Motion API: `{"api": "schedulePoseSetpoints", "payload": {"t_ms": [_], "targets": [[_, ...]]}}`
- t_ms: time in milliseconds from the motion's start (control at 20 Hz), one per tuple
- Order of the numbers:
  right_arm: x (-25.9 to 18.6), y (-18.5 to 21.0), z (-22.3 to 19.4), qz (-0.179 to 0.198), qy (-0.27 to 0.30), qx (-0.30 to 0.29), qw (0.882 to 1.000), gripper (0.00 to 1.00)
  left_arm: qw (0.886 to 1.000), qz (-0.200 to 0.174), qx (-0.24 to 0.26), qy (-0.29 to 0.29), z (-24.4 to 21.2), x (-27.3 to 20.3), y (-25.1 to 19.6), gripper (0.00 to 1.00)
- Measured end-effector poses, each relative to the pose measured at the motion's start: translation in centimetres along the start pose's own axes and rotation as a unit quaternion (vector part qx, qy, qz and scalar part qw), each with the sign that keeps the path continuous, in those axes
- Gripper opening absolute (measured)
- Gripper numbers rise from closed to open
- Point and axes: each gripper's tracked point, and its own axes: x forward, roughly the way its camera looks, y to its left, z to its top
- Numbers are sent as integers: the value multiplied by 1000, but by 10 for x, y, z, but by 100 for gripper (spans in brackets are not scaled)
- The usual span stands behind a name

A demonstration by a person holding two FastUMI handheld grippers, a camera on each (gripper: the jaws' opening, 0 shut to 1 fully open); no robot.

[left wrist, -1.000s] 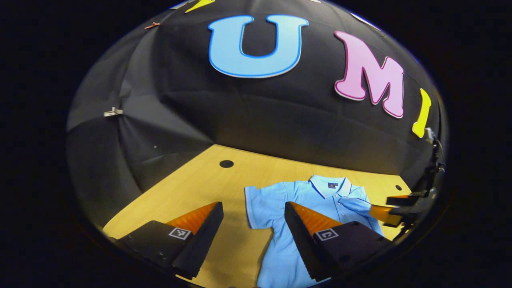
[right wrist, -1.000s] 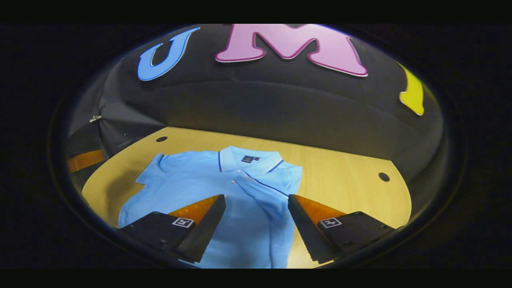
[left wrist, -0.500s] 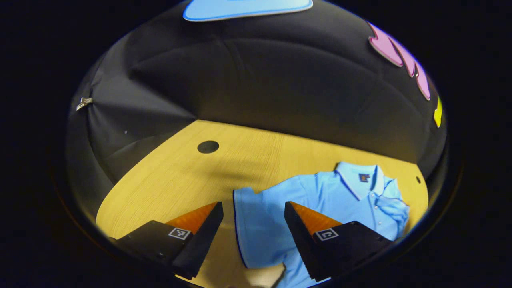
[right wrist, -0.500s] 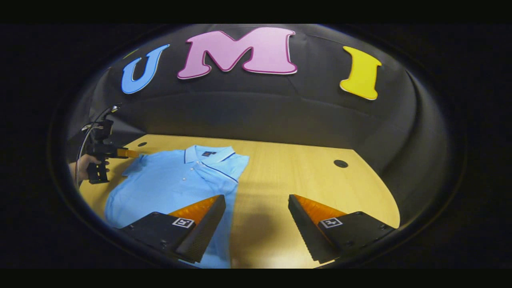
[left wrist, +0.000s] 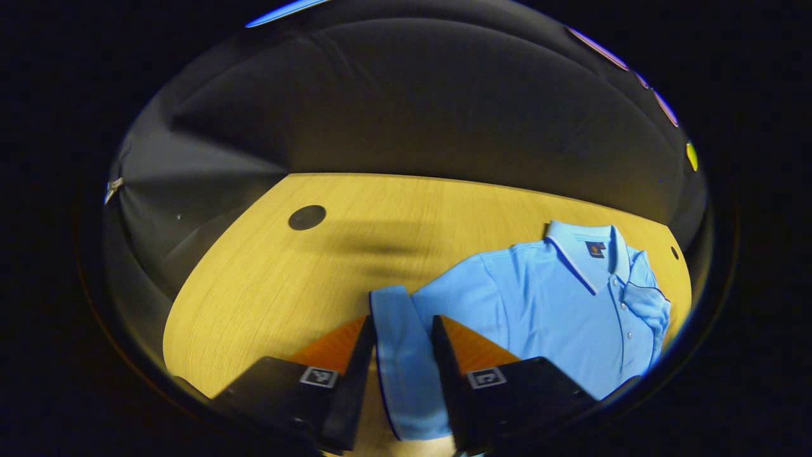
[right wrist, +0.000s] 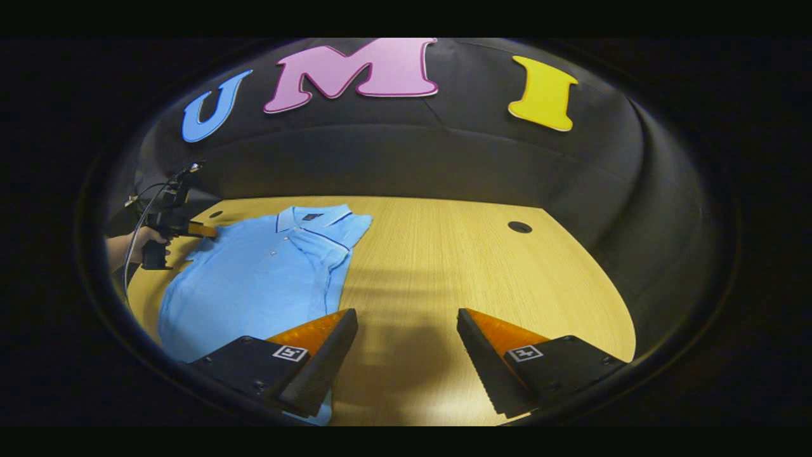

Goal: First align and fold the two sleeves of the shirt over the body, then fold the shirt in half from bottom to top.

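Shirt, a light blue polo with dark piping on the collar, lies flat on the wooden worktop, collar toward the booth's wall. A small dark label with an orange mark sits inside the collar; its writing is too small to read. One sleeve is already folded over the chest, its dark-trimmed hem running slantwise across the button placket in the right gripper view. The other sleeve is spread out to the side on the worktop.

In the left gripper view, the left tool has its fingers set close on either side of that spread sleeve, the cloth running up between them; whether both fingers press on it, I cannot tell. Each finger carries a small square black-and-white marker, no readable text. In the right gripper view the same tool shows far off at the shirt's sleeve, held by a hand.

The right tool hangs released, fingers wide apart, over bare worktop just beside the shirt's side edge, holding nothing. Two round dark holes show in the worktop.
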Motion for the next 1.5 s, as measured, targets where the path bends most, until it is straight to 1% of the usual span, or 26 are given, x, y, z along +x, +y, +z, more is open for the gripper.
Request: {"api": "schedulePoseSetpoints", "payload": {"t_ms": [100,150,200,250,350,400,550,700,800,900,950,1000,1050,1100,1200,1350,1500], "targets": [[-4,-1,-2,2,8,11,1000,98,1000,-4,-2,-5,-1,4,-7,24],[-6,-2,-2,0,9,12,1000,98,1000,-1,0,-9,-1,5,-7,22],[-9,-5,-1,-1,9,14,1000,98,1000,3,1,-10,1,5,-7,10],[-13,-9,0,-3,9,15,1000,98,1000,10,6,-10,2,3,-7,7],[-20,-17,3,-11,9,19,1000,98,998,43,33,-13,7,-4,0,6],[-23,-20,4,-15,8,20,1000,98,998,50,42,-24,16,-10,-4,6],[-32,-23,7,-21,7,23,999,98,994,47,79,-52,45,-36,-29,6],[-43,-18,7,-18,9,24,1000,98,993,20,98,-61,59,-55,-76,6],[-52,-15,11,-15,5,22,1000,98,993,-19,99,-67,63,-63,-121,6],[-57,-12,15,-13,0,17,1000,98,992,-63,80,-70,63,-67,-166,6],[-61,-11,18,-13,-3,15,1000,98,991,-92,70,-69,58,-74,-188,6],[-66,-10,20,-13,-7,13,1000,98,989,-116,63,-72,60,-84,-205,15],[-71,-9,21,-14,-9,12,1000,98,988,-122,59,-78,62,-94,-211,20],[-81,-10,20,-16,-11,11,1000,98,987,-124,55,-83,62,-107,-210,44],[-95,-8,18,-19,-11,16,1000,98,988,-114,47,-94,61,-130,-192,92],[-112,-1,7,-23,-7,22,999,98,988,-103,26,-110,45,-178,-148,97],[-134,14,-10,-22,4,35,999,98,989,-95,6,-109,7,-236,-101,97]]}}
